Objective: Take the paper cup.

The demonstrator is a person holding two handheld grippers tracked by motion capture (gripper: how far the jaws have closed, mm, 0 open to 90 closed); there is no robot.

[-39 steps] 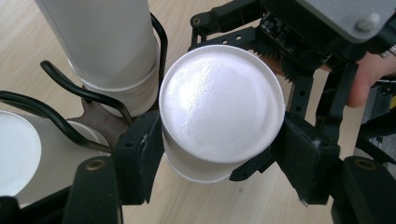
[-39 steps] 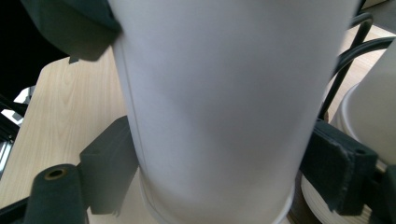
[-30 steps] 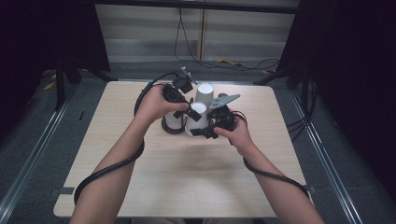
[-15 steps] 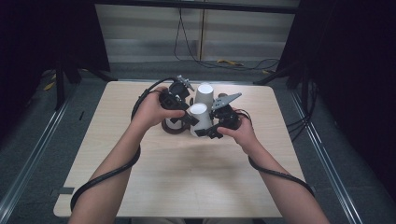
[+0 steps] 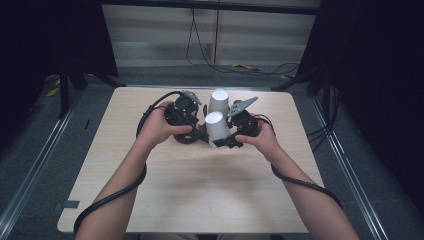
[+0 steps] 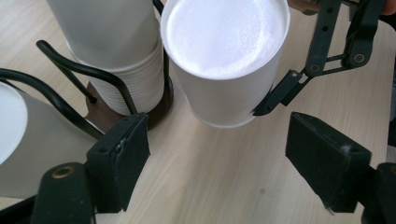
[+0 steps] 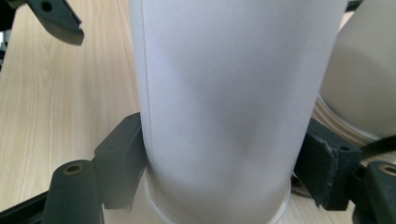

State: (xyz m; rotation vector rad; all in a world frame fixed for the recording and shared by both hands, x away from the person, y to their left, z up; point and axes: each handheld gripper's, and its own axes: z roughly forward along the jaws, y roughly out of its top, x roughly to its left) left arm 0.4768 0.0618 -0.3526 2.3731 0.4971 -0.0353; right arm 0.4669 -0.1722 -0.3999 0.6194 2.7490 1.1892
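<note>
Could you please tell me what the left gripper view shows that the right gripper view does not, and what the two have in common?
Left gripper view: the left gripper with its jaws open and nothing between them, the flat white bottom of the upturned cup, and the black wire holder around the stack of cups.

Right gripper view: the right gripper with its jaws pressed on both sides of the cup's wall, close up, down to its rolled rim.

Both: the same white cup, the stacked cups beside it, and the wooden table.
</note>
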